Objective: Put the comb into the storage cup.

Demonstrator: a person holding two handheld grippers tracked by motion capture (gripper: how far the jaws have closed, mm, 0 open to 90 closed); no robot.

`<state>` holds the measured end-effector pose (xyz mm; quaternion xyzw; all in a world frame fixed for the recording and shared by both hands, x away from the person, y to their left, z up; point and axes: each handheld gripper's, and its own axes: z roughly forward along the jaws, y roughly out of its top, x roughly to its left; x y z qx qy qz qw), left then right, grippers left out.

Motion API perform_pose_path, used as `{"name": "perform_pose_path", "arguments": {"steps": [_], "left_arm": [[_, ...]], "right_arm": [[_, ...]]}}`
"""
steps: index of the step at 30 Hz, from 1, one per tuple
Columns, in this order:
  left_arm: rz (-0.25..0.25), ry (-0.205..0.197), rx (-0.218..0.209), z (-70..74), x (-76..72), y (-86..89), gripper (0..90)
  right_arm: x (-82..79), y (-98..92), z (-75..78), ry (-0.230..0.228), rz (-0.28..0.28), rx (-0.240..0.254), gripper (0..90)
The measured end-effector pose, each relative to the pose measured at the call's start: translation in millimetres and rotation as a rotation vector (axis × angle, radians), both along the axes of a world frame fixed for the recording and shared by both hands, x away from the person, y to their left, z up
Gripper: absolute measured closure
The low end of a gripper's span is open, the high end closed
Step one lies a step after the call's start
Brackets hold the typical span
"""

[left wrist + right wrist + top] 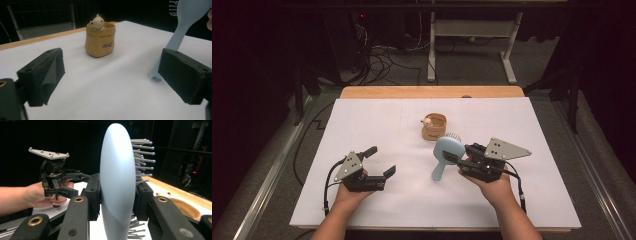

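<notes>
A light blue hairbrush is clamped by its head between the pads of my right gripper, handle angled down to the white sheet. In the right gripper view the brush stands edge-on between the jaws, its bristles pointing right, with my right gripper shut on it. My left gripper rests at the front left, jaws wide apart with nothing between them. In the left gripper view, my left gripper looks at a tan pot with a small bear figure on its rim, and the brush handle is at the right.
The tan pot stands mid-table, just behind the brush. A white sheet covers most of the wooden table. Beyond the far edge are a desk frame and cables on the floor.
</notes>
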<state>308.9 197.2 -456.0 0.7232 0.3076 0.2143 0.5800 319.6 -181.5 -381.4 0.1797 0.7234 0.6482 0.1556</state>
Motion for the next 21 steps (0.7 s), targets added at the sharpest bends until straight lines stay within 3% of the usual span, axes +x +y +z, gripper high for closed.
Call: {"name": "perform_pose_path", "arguments": {"steps": [5, 21], "left_arm": [[0.026, 0.001, 0.025, -1.0, 0.5, 2.4, 0.6], [0.050, 0.011, 0.021, -3.8, 0.2, 12.1, 0.2]], "right_arm": [[-1.7, -9.1, -1.0, -0.009, -0.029, 0.008, 65.3], [-8.0, -36.5, -4.6, -0.023, -0.124, 0.012, 64.9]]}}
